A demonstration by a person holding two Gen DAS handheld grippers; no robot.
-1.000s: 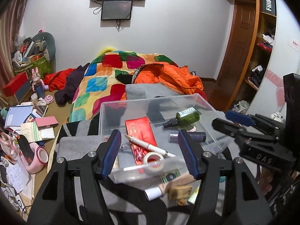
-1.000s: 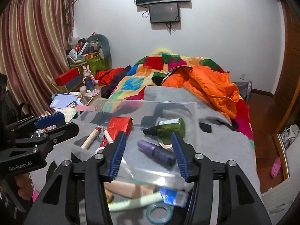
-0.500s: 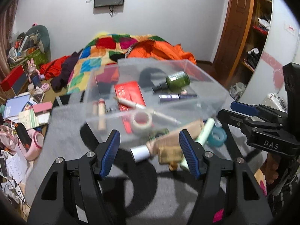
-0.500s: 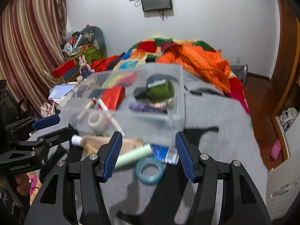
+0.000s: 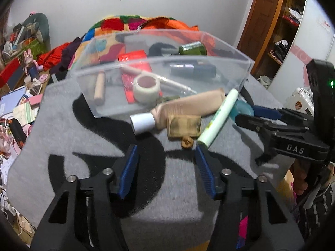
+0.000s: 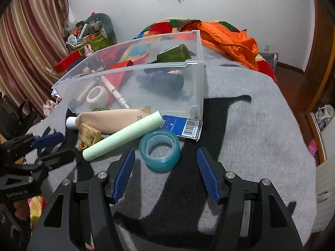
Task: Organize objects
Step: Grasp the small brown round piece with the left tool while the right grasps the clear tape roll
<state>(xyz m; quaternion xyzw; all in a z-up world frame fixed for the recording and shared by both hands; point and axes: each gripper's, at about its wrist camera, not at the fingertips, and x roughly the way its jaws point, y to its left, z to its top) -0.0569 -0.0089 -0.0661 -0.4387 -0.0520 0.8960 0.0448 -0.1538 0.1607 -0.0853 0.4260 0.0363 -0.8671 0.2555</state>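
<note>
Clear plastic bin (image 6: 194, 96) sat on the grey blanket (image 6: 251, 138), toward its far edge. It held a green bottle (image 6: 174, 56), a dark purple tube (image 6: 167, 81), a red packet (image 5: 134, 62), a white tape roll (image 6: 97, 96), a pen (image 6: 115, 91) and a wooden stick (image 5: 99, 89).

Outside its near wall lay a beige tube (image 6: 113, 120), a pale green tube (image 6: 123, 138), a tan block (image 6: 89, 137), a blue barcoded card (image 6: 184, 126) and a teal tape roll (image 6: 160, 150).

Left gripper (image 5: 166, 173), fingers apart, held nothing; its body read "GenRobot.AI". Right gripper (image 6: 164, 174), marked "DAS", was likewise spread and empty.
</note>
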